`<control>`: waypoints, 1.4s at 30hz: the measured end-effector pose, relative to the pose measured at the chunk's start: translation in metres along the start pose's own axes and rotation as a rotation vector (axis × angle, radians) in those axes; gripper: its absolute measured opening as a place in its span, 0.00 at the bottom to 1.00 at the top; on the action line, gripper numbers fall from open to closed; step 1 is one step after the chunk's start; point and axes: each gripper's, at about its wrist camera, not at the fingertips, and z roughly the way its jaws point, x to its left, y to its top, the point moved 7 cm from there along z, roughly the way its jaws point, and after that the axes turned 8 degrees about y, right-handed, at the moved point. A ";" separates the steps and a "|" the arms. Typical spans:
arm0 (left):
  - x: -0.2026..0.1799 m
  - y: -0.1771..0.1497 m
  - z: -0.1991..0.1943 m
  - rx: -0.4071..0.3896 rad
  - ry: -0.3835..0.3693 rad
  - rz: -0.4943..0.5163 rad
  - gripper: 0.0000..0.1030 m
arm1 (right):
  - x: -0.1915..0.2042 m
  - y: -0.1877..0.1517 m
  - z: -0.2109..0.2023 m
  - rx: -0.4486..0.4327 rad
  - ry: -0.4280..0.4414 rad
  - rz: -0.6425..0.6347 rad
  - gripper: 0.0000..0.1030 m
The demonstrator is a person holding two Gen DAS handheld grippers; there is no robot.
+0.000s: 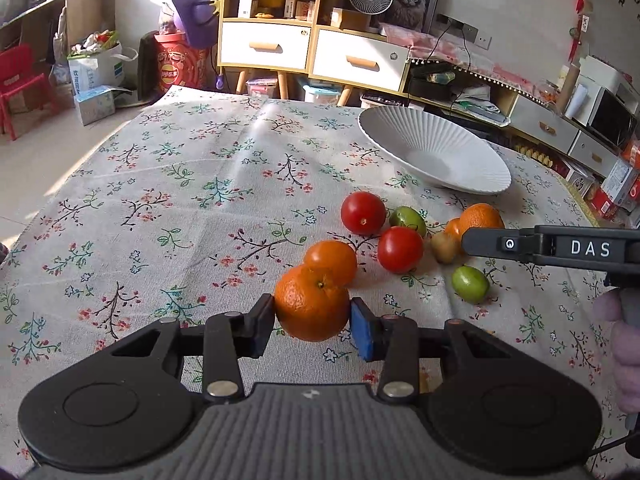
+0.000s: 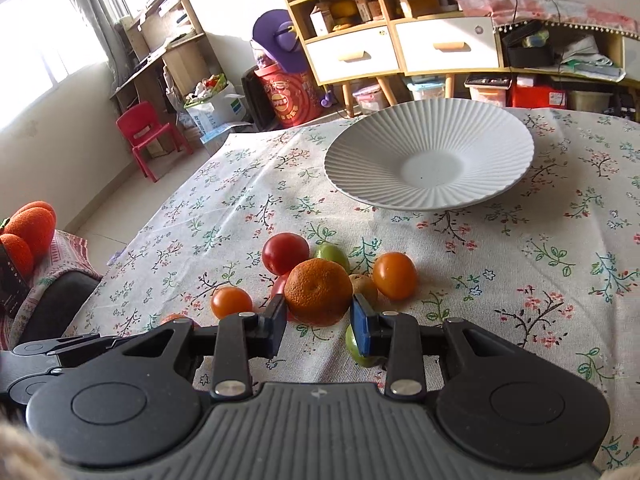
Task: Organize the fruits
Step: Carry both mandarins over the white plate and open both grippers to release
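A table under a floral tablecloth (image 1: 168, 184) fills both wrist views. The ribbed white bowl (image 2: 430, 158) comes next in size; it stands empty on the cloth at about one o'clock from the fruit cluster in the left wrist view and at twelve o'clock in the right wrist view, well apart from the fruit. The left gripper (image 1: 312, 320) is clamped on a large orange (image 1: 311, 304), one pad pressed to each side of it, at six o'clock in the cluster. The right gripper (image 2: 318, 316) likewise pinches a bumpy mandarin (image 2: 319, 292) between its pads; in the left wrist view its black body reaches in from three o'clock. Just beyond the large orange, at one o'clock and partly hidden by it, lies a smooth orange fruit (image 1: 332, 260). Two red tomatoes follow: the near tomato (image 1: 400, 249) and, at eleven o'clock from it, the far tomato (image 1: 363, 213). A smaller orange fruit (image 2: 394, 275) lies at three o'clock of the mandarin. Smallest are a green fruit (image 1: 470, 284) alone at four o'clock of the cluster, another green one (image 1: 408, 221) behind the tomatoes, and a brownish kiwi-like fruit (image 1: 445, 246) just beside the near tomato.
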 end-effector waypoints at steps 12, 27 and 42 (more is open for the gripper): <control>-0.032 0.045 0.000 -0.082 -0.073 -0.039 0.34 | -0.017 0.023 -0.014 -0.067 -0.024 0.025 0.31; -0.090 0.107 0.063 -0.137 -0.188 0.039 0.34 | -0.074 0.087 0.009 -0.155 -0.070 0.069 0.31; -0.119 0.119 0.110 -0.101 -0.166 0.141 0.34 | -0.095 0.090 0.031 -0.137 -0.080 0.061 0.31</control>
